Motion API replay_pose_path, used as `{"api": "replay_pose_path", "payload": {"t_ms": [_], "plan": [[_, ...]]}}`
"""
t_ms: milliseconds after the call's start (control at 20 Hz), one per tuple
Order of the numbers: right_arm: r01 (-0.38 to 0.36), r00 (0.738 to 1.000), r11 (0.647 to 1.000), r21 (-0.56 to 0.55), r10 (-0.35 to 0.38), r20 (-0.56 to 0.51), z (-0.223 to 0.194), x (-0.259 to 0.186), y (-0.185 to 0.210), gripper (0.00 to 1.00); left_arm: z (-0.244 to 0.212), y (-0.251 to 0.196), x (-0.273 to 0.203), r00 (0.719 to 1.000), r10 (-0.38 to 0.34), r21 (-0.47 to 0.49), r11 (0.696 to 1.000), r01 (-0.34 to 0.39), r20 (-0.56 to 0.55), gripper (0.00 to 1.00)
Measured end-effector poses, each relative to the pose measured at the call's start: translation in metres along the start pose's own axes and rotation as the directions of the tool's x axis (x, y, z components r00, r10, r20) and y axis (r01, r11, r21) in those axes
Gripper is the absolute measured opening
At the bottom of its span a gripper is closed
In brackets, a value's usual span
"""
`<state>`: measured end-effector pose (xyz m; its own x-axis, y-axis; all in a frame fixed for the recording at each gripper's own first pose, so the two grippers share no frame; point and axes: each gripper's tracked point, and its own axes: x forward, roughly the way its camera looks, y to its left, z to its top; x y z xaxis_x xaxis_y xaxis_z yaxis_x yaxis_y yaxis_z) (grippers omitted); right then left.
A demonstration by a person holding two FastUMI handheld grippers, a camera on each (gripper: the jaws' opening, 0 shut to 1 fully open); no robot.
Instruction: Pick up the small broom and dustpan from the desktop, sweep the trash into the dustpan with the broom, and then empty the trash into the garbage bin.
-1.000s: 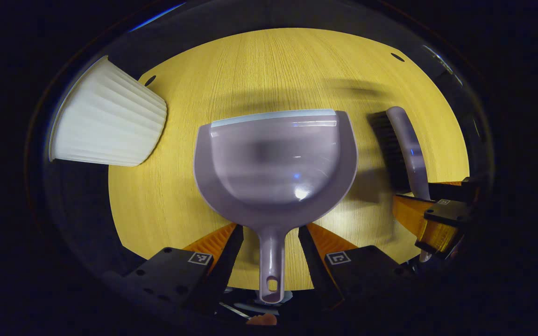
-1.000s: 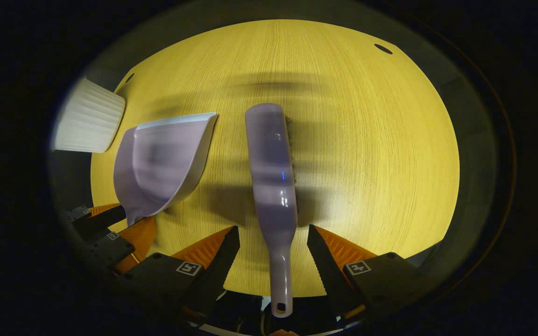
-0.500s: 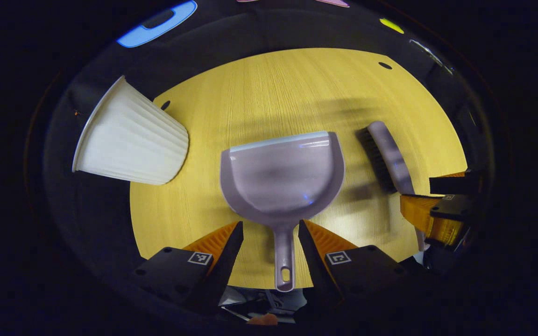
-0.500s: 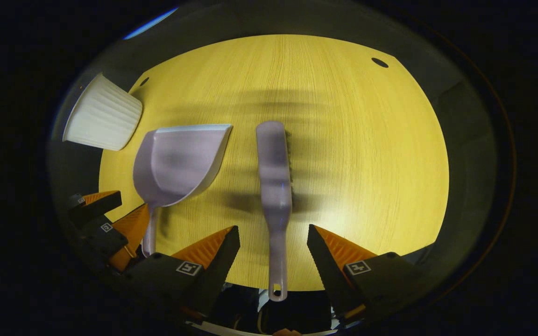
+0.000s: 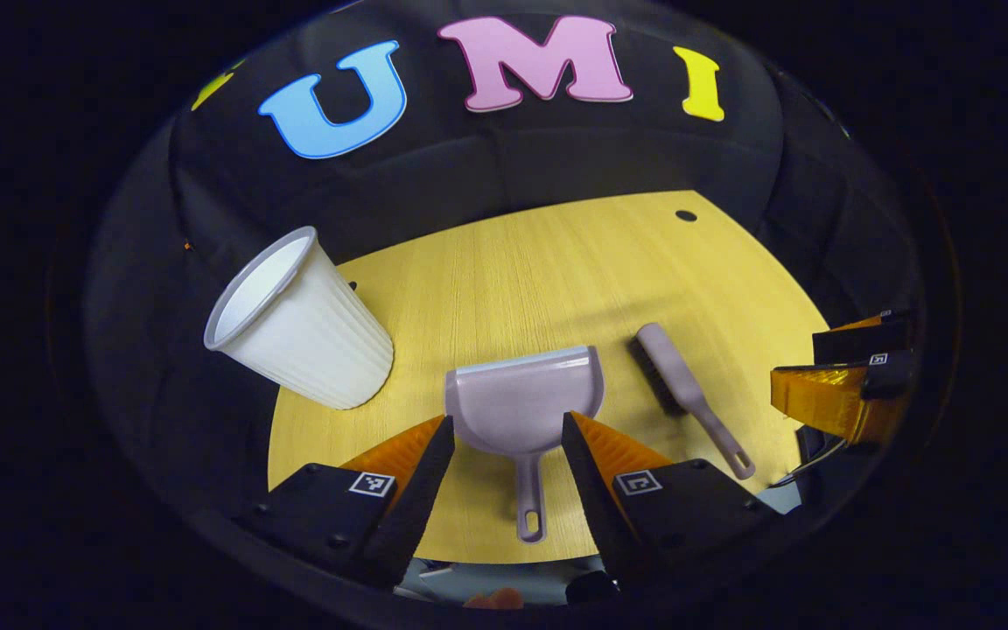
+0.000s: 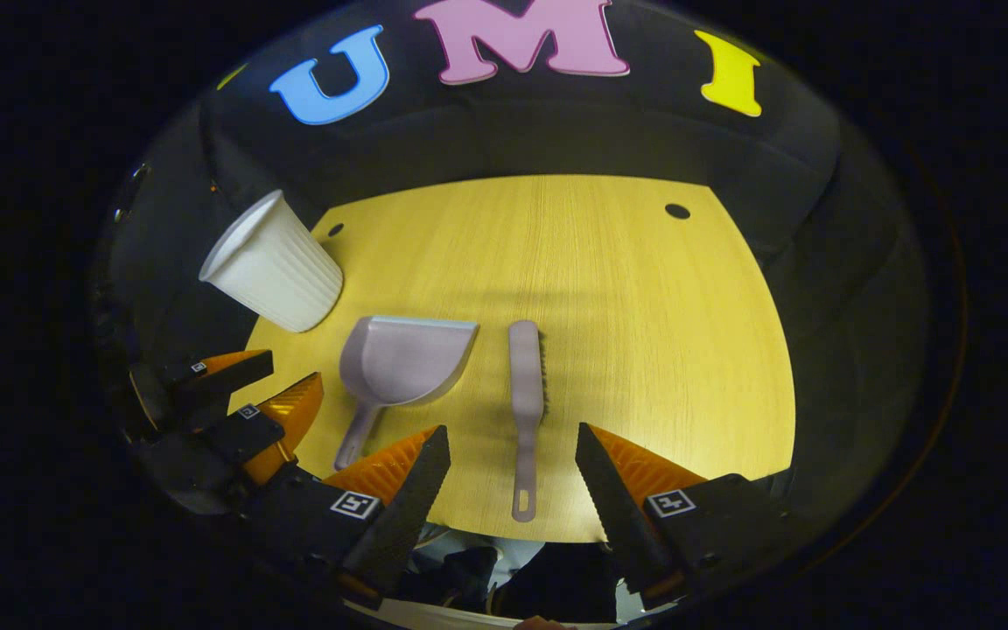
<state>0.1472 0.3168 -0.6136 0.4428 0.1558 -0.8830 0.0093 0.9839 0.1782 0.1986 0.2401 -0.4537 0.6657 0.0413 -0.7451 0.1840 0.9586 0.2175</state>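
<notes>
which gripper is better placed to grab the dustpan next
Left. In the left gripper view the dustpan handle lies straight ahead between the open left gripper fingers. The right gripper, also open, lines up with the broom handle instead.

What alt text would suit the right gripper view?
An open claw hangs above a wooden table, lined up over a broom lying flat. A dustpan lies to the broom's left, a white bin stands at the table's far left corner, and the other claw sits at the left edge.
</notes>
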Motion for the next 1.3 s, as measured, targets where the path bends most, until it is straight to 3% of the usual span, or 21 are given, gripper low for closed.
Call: {"api": "replay_pose_path", "payload": {"t_ms": [250, 350, 400, 500, 700, 800, 850, 900, 950, 1000, 1150, 1200, 1250, 1300], "plan": [[0.035, 0.97, 0.997, -0.066, -0.018, 0.244, 0.038, -0.066, 0.002, 0.95, 0.028, 0.009, -0.049, 0.98, -0.003, -0.058, 0.998, 0.015, 0.199, 0.75], [0.063, 0.934, 0.992, -0.112, -0.019, 0.357, 0.055, -0.091, 0.003, 0.95, 0.039, 0.014, -0.073, 0.96, -0.002, -0.076, 0.997, 0.025, 0.28, 0.75], [0.075, 0.904, 0.99, -0.123, -0.015, 0.428, 0.065, -0.106, 0.007, 0.95, 0.042, 0.013, -0.086, 0.948, -0.007, -0.081, 0.996, 0.034, 0.317, 0.75], [0.1, 0.824, 0.985, -0.14, -0.003, 0.567, 0.082, -0.126, 0.011, 0.94, 0.053, 0.014, -0.116, 0.907, 0.002, -0.097, 0.994, 0.043, 0.422, 0.75], [0.169, 0.652, 0.976, -0.136, -0.007, 0.758, 0.106, -0.169, 0.009, 0.94, 0.065, 0.018, -0.178, 0.776, 0.079, -0.12, 0.993, -0.004, 0.625, 0.75], [0.191, 0.552, 0.974, -0.121, -0.005, 0.834, 0.111, -0.193, 0.006, 0.94, 0.064, 0.023, -0.2, 0.719, 0.103, -0.136, 0.991, -0.012, 0.688, 0.75], [0.2, 0.497, 0.973, -0.111, -0.003, 0.868, 0.115, -0.207, 0.001, 0.94, 0.066, 0.027, -0.217, 0.669, 0.114, -0.142, 0.99, -0.013, 0.735, 0.75], [0.214, 0.454, 0.971, -0.104, -0.005, 0.891, 0.114, -0.219, 0.0, 0.94, 0.059, 0.027, -0.227, 0.646, 0.126, -0.149, 0.989, -0.02, 0.753, 0.75], [0.213, 0.445, 0.973, -0.092, -0.012, 0.896, 0.109, -0.228, -0.001, 0.89, 0.056, 0.026, -0.239, 0.627, 0.132, -0.152, 0.988, -0.022, 0.768, 0.76], [0.21, 0.441, 0.974, -0.088, -0.014, 0.897, 0.107, -0.233, 0.0, 0.93, 0.056, 0.025, -0.245, 0.616, 0.132, -0.153, 0.988, -0.02, 0.776, 0.77], [0.22, 0.454, 0.971, -0.093, -0.018, 0.891, 0.102, -0.234, 0.003, 0.89, 0.055, 0.024, -0.266, 0.558, 0.146, -0.154, 0.988, -0.033, 0.817, 0.76], [0.228, 0.462, 0.969, -0.097, -0.02, 0.886, 0.095, -0.234, 0.002, 0.94, 0.053, 0.019, -0.275, 0.544, 0.152, -0.153, 0.987, -0.045, 0.825, 0.76], [0.235, 0.481, 0.968, -0.093, -0.032, 0.876, 0.085, -0.232, -0.001, 0.89, 0.051, 0.015, -0.285, 0.54, 0.149, -0.147, 0.988, -0.048, 0.829, 0.76], [0.224, 0.499, 0.97, -0.091, -0.034, 0.866, 0.074, -0.233, -0.003, 0.93, 0.051, 0.012, -0.29, 0.536, 0.14, -0.141, 0.989, -0.04, 0.832, 0.76]]}}
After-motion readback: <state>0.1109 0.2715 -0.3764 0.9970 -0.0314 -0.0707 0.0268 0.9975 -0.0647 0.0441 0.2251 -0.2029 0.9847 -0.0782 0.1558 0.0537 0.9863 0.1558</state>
